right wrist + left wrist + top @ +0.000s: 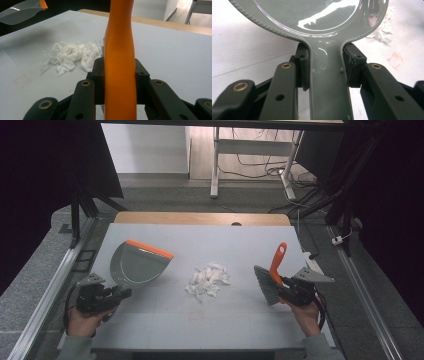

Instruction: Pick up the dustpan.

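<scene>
Paper scraps (207,280) — one crumpled white heap at mid-table (235,245), between the tools. One grey dustpan (137,264) to its left, handle clamped in the left gripper (120,294). One brush (270,279) to its right, orange handle pinched fast in the right gripper (285,287). Judged step: sweeping not yet begun. To do it well — set the pan's orange lip flat on the table just beside the heap, hold it firm, then draw the bristles low across the scraps toward it in short strokes.
</scene>
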`<state>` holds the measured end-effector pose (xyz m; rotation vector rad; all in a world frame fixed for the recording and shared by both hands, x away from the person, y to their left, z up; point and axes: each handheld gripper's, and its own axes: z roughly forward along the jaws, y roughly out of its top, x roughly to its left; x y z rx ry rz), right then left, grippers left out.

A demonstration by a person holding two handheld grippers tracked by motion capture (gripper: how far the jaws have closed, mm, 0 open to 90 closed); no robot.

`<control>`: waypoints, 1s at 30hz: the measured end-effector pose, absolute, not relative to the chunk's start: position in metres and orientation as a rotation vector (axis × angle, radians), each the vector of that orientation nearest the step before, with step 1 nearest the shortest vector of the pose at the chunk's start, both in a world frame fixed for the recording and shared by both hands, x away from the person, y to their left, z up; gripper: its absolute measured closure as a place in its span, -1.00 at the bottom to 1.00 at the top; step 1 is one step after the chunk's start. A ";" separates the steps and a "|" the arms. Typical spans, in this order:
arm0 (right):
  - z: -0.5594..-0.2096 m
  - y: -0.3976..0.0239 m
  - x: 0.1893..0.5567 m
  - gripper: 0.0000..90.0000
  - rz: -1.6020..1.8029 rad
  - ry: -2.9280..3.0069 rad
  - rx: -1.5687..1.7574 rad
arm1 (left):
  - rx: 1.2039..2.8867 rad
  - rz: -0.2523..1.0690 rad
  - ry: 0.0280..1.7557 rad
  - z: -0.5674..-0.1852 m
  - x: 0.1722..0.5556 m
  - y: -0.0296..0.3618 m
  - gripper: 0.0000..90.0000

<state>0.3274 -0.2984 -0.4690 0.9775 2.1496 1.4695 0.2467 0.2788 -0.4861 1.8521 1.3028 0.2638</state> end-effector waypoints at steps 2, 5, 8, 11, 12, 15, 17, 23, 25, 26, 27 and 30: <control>-0.469 -0.298 0.328 0.55 1.469 2.151 0.978 | 1.868 0.260 1.286 -0.486 0.246 0.277 0.36; -0.469 -0.298 0.328 0.55 1.469 2.152 0.977 | 1.876 0.256 1.274 -0.485 0.246 0.276 0.36; -0.469 -0.298 0.327 0.55 1.472 2.154 0.975 | 1.895 0.246 1.260 -0.485 0.246 0.274 0.36; -0.469 -0.298 0.327 0.55 1.474 2.153 0.973 | 1.910 0.236 1.247 -0.486 0.246 0.273 0.36; -0.469 -0.298 0.327 0.55 1.474 2.153 0.972 | 1.915 0.234 1.241 -0.486 0.246 0.272 0.36; -0.469 -0.298 0.327 0.55 1.475 2.151 0.974 | 1.934 0.233 1.223 -0.486 0.246 0.271 0.36; -0.469 -0.298 0.327 0.55 1.478 2.151 0.972 | 1.946 0.229 1.206 -0.485 0.245 0.269 0.36; -0.467 -0.298 0.327 0.55 1.503 2.151 0.972 | 2.020 0.202 1.130 -0.484 0.244 0.263 0.36; -0.467 -0.298 0.326 0.55 1.503 2.151 0.971 | 2.034 0.196 1.109 -0.483 0.243 0.260 0.36; -0.467 -0.298 0.326 0.55 1.503 2.151 0.970 | 2.040 0.191 1.101 -0.483 0.243 0.259 0.36; -0.467 -0.298 0.326 0.55 1.503 2.151 0.970 | 2.048 0.177 1.097 -0.483 0.243 0.258 0.36; -0.467 -0.297 0.326 0.55 1.504 2.156 0.968 | 2.074 0.165 1.095 -0.482 0.243 0.254 0.36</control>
